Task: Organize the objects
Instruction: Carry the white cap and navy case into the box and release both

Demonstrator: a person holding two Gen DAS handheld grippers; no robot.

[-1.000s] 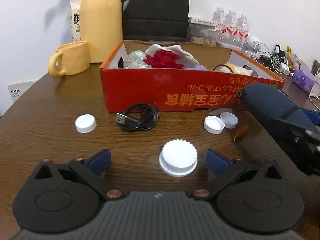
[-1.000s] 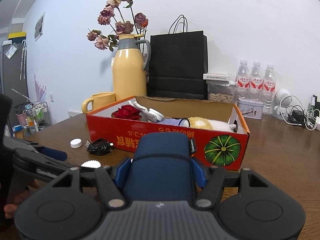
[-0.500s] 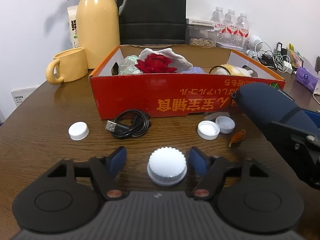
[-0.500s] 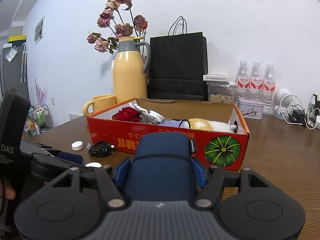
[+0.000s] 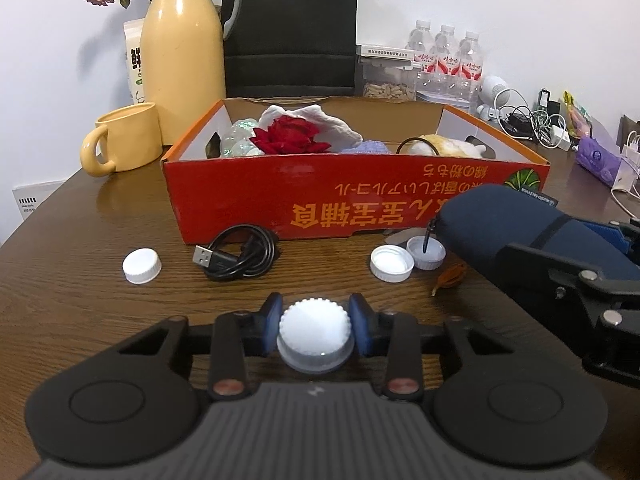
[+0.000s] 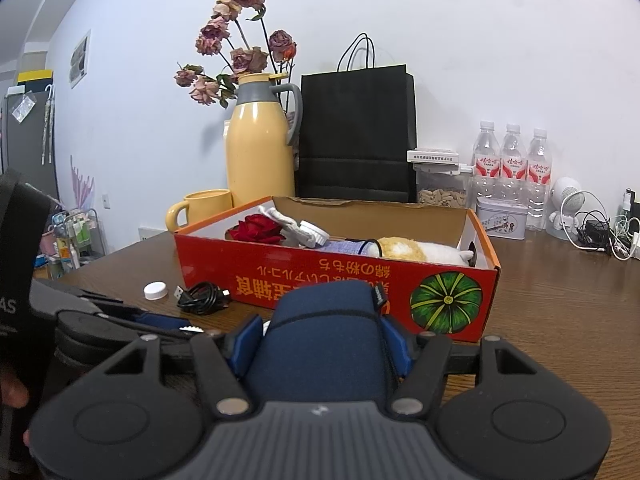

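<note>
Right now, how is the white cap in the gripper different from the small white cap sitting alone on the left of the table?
The ridged cap is bigger and has a bumpy, scalloped edge; the small cap has finer ribbing. The ridged cap sits pinched between the left hand-held gripper pads, whose jaws have just been closing; the small cap lies free on the table, left of the black cable. Both are white, round and closed side up.

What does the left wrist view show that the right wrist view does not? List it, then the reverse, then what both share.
Only the left wrist view: the left tool, just closed on the large ridged white cap, and two upturned white caps before the box.

Only the right wrist view: the green pumpkin print whole, and the black bag's handles.

Both: the red box, black USB cable, yellow jug, and the blue pouch in the right tool.
</note>
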